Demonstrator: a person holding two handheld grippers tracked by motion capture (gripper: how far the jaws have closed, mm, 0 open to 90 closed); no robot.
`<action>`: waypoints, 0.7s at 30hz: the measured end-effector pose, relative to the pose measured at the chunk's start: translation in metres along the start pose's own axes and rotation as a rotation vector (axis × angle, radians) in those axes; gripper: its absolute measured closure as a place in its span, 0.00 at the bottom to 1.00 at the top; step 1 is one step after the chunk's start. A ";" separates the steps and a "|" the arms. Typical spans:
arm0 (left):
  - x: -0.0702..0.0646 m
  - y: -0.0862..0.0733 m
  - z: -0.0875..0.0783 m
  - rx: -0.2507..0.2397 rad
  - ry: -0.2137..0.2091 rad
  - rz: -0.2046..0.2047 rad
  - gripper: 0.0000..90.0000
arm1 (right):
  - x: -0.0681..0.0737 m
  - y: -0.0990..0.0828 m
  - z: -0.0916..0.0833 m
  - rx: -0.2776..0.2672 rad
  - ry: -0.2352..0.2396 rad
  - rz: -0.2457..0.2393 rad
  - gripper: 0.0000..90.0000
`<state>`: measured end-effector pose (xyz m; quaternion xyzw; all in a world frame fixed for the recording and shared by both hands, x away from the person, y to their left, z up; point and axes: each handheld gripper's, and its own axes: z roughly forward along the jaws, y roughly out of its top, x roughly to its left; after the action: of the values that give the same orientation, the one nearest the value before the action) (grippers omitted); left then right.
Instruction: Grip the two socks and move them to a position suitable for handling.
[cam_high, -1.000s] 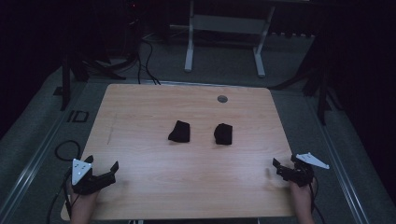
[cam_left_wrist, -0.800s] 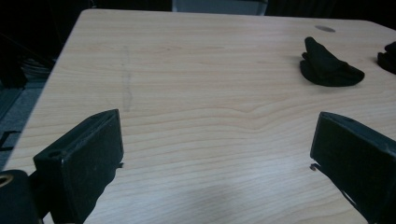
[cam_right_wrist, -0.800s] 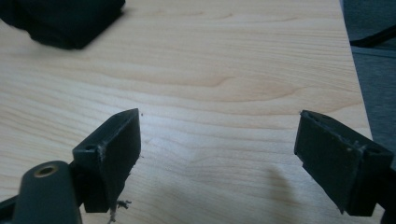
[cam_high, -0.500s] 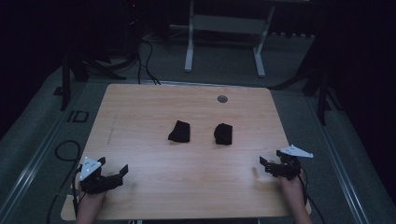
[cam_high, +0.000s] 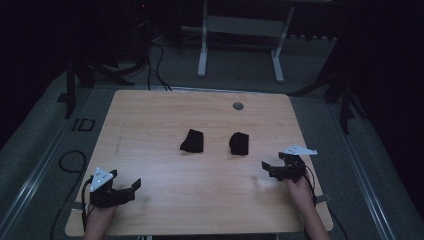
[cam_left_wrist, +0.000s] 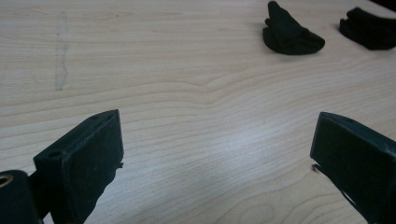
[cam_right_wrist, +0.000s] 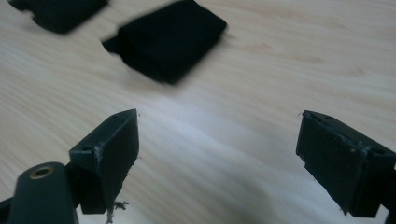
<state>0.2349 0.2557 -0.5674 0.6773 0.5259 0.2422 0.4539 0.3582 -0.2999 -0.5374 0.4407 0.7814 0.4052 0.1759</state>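
Two small black folded cloth bundles lie mid-table, one on the left (cam_high: 192, 140) and one on the right (cam_high: 239, 143). My left gripper (cam_high: 131, 190) rests low over the near left corner, open and empty, pointing toward them. In the left gripper view its jaws stand wide apart (cam_left_wrist: 215, 140), with the left bundle (cam_left_wrist: 289, 32) and the right bundle (cam_left_wrist: 371, 32) far ahead. My right gripper (cam_high: 267, 170) is open near the right edge, a short way in front of the right bundle. The right gripper view has the right bundle (cam_right_wrist: 170, 37) just beyond its spread jaws (cam_right_wrist: 219, 126), and the other bundle (cam_right_wrist: 56, 11) farther off.
The light wooden table (cam_high: 150, 115) has a small round grey grommet (cam_high: 238, 105) near its far edge. Beyond it stands a white metal frame (cam_high: 240, 45) on the dark floor, and cables (cam_high: 70, 160) lie left of the table.
My right gripper has moved left and farther onto the table, closer to the right bundle. The left gripper has shifted slightly right. Both stay open.
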 end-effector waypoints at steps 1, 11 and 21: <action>0.000 0.000 0.000 0.003 -0.007 0.002 0.03 | 0.002 0.004 0.004 -0.003 0.004 0.005 0.14; -0.003 -0.001 0.001 0.009 0.015 0.027 0.03 | 0.022 0.049 0.052 0.044 0.043 -0.010 0.15; -0.004 -0.001 0.003 0.022 -0.002 0.038 0.03 | 0.036 0.079 0.090 0.056 0.038 -0.016 0.26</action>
<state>0.2355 0.2513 -0.5689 0.6925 0.5151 0.2443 0.4420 0.4386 -0.2044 -0.5266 0.4314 0.7991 0.3902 0.1518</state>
